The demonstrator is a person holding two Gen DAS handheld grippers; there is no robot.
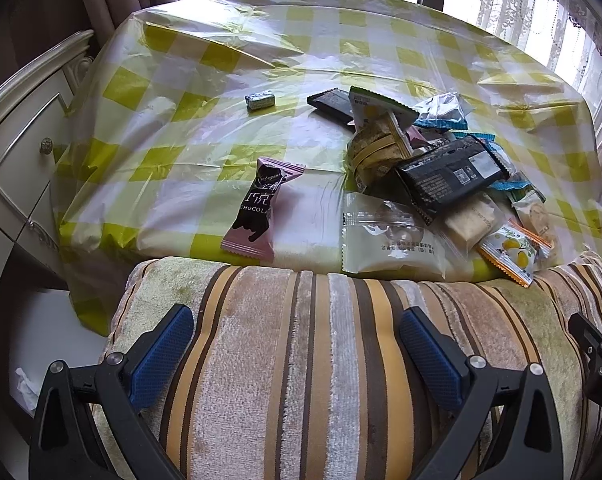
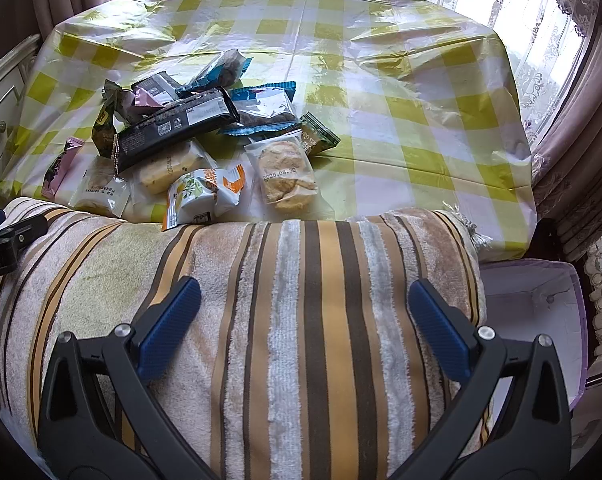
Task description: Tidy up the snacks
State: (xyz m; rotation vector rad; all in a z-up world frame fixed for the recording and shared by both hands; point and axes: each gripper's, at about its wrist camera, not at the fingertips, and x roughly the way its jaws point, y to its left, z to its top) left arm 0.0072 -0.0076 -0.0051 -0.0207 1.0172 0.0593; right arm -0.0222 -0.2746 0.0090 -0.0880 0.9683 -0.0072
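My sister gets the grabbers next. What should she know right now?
Left gripper: open, holding nothing, hovering over the striped towel.
Right gripper: open, holding nothing, over the same towel.
Snacks: most lie in one jumbled pile on the checkered tablecloth, with a long black packet on top.
Apart from the pile, to its left: a pink chocolate packet and a small wrapped candy.
A pale purple box stands open beside the table, past the towel's right end.
Done: nothing looks sorted yet.
Left: the whole pile and both loose pieces.
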